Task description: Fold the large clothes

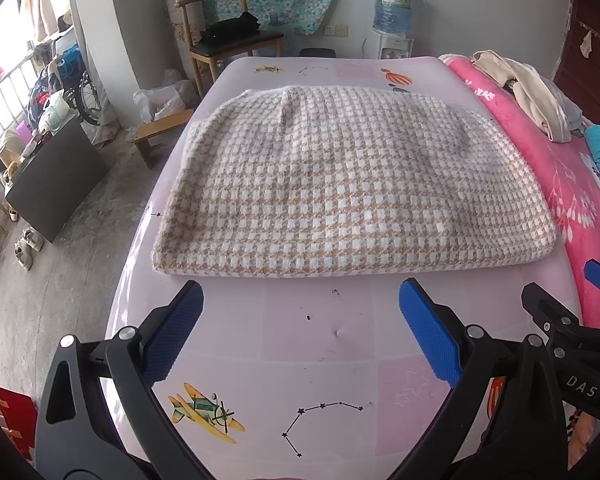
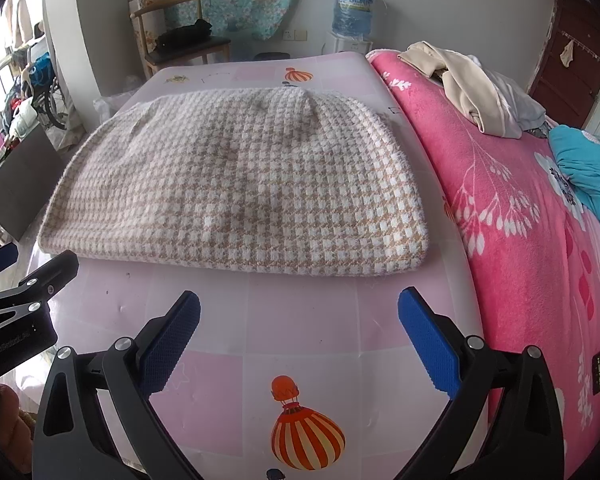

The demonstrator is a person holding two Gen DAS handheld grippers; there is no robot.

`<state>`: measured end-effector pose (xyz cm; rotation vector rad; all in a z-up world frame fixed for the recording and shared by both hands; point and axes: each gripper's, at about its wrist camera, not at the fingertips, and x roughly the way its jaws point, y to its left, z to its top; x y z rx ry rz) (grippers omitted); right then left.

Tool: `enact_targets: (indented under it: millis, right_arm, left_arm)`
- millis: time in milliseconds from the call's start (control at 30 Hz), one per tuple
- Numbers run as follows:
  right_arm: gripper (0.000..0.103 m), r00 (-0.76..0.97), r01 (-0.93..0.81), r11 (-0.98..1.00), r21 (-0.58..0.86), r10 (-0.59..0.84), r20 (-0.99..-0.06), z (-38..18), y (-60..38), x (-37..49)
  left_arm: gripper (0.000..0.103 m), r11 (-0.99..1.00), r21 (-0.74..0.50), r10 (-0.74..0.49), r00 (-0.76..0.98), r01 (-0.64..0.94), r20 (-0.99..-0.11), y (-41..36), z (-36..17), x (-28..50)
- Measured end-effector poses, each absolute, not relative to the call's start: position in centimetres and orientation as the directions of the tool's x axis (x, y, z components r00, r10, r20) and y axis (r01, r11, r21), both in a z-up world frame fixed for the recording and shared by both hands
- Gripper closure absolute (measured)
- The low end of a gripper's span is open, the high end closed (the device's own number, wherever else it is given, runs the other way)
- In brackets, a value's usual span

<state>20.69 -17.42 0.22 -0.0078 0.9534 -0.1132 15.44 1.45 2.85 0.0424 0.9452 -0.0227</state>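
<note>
Bedroom scene, glossy pink table (image 1: 316,320) with cartoon prints, both tools low over its near end. Left gripper (image 1: 300,320) jaws spread wide, nothing held; right gripper (image 2: 299,322) the same, wide and empty. Blue pads (image 1: 428,336) have a ribbed, grippy face on black plastic arms. Just beyond the tips lies the folded garment (image 1: 340,184), a thick fuzzy houndstooth knit, tan and white, in a plump rounded rectangle, centred on the table, near edge a soft thick fold.

Risks, judged: pinching only the top layer would peel the stack open; slick tabletop lets the bundle slide when nudged; fuzzy knit may snag the pads. Pink floral blanket (image 2: 500,200) butts the table's right side.
</note>
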Motion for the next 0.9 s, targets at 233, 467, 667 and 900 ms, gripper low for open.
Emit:
enact_targets:
  millis: [233,467,667,900]
  right_arm:
    - [0.006,0.574,0.092,0.994,-0.056,-0.099,-0.813,0.28,-17.41,20.67]
    - [0.006,0.573,0.092,0.994,-0.057,-0.099,-0.813,0.26,-17.39,20.64]
    - [0.006,0.573,0.092,0.994,-0.057,-0.100,-0.814,0.24,-17.38,20.67]
    - [0.006,0.573,0.091,0.994,-0.058,-0.101,-0.813,0.24,-17.37,20.67]
  left_arm:
    - [0.008,0.999,0.024,-0.004,0.586,0.040,-0.811,1.51,2.90,15.41]
    - [0.008,0.999,0.024,-0.004,0.586,0.040,-0.810,1.50,2.90,15.41]
    - [0.008,0.999,0.022,-0.005,0.584,0.040,-0.812,1.63,2.92,15.47]
    - [0.008,0.999,0.018,-0.007,0.584,0.038,-0.811,1.64,2.92,15.48]
